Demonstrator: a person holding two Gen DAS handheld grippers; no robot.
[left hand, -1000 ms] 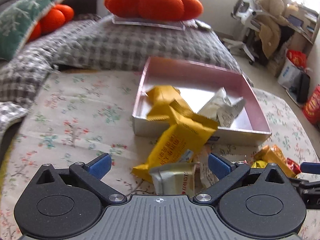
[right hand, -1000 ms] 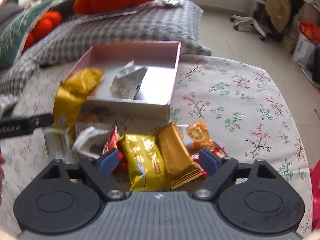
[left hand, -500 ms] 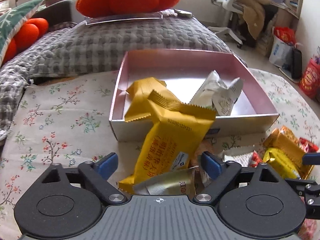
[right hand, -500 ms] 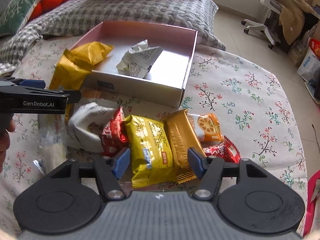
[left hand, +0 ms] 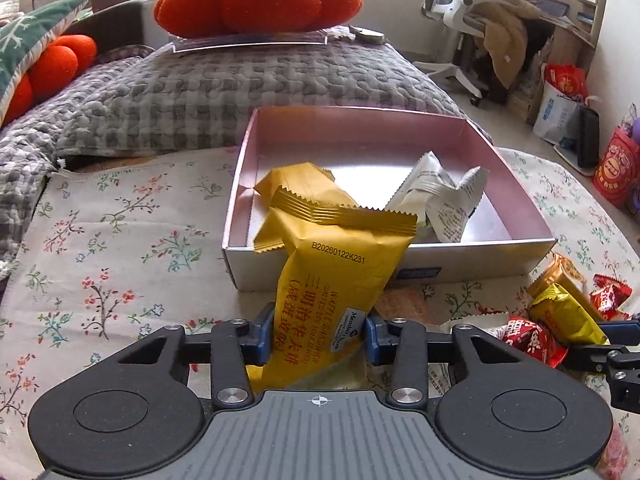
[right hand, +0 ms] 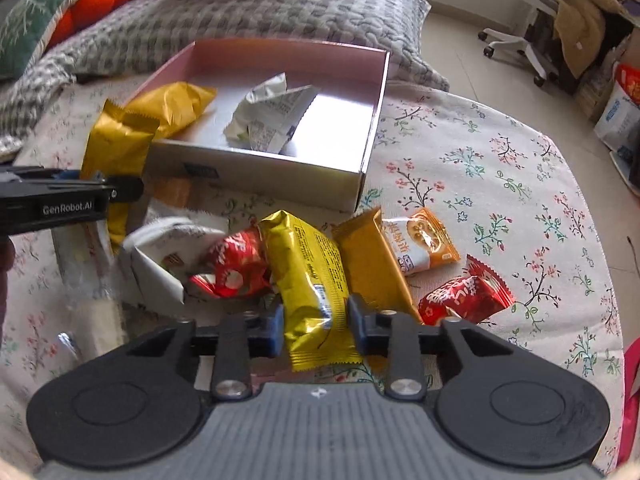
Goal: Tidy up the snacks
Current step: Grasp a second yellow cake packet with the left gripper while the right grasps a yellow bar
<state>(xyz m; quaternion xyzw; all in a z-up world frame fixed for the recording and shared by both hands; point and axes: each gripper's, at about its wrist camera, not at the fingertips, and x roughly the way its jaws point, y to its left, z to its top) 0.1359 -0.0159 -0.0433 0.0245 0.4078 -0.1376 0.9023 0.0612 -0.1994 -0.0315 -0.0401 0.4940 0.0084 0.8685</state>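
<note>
From my left wrist camera, the left gripper [left hand: 319, 338] is now pinched on the yellow wafer packet [left hand: 334, 292]; half a second ago the blue pads stood wide apart on either side of it, and now they press its lower sides. The packet rises tilted from the jaws, its crimped top edge leaning over the near wall of the pink box [left hand: 472, 258]. Inside the box lie a second yellow packet [left hand: 298, 182] at the left and a crumpled white packet [left hand: 438, 196] towards the right. The box sits on the floral cloth [left hand: 112, 240], closer in my view than a moment ago. At the right edge I see part of the right gripper [left hand: 608, 344] among the loose snacks.

From my right wrist camera, the right gripper [right hand: 316, 328] has also drawn in since the earlier frame: its pads now sit against both sides of the gold foil packet [right hand: 310, 276], though I cannot quite tell how firmly they bite. The packet rests on the cloth in the pile before the box [right hand: 256, 172]. Just left of it lies a red packet [right hand: 234, 266] with a white packet [right hand: 160, 256] beyond; just right, an orange-brown bar [right hand: 374, 262], an orange biscuit packet [right hand: 422, 244] and another red packet [right hand: 466, 296]. The left gripper [right hand: 68, 196] reaches in from the left, holding its yellow wafer packet [right hand: 116, 148] beside the box's near corner.
</note>
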